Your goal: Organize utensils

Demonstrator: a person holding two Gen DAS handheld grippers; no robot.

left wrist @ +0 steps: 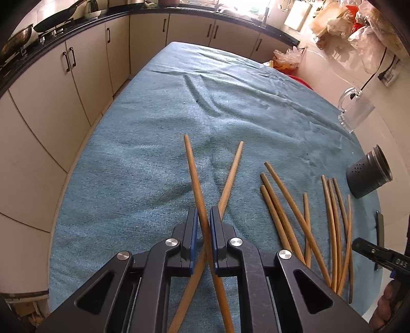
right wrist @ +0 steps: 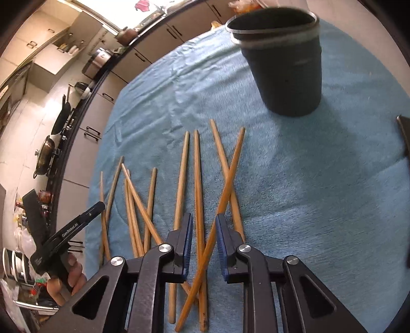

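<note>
Glass mug (left wrist: 355,108), left view only

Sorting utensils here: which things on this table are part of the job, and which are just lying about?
Job: chopstick clamped in left gripper; loose chopsticks under right gripper; dark holder cup.
Lying about: glass mug, blue cloth, stovetop pans.

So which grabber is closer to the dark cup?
The right one. The right gripper sits over the chopsticks with the dark cup standing just ahead of it. The left gripper is farther off, beyond the pile, holding one chopstick.
</note>
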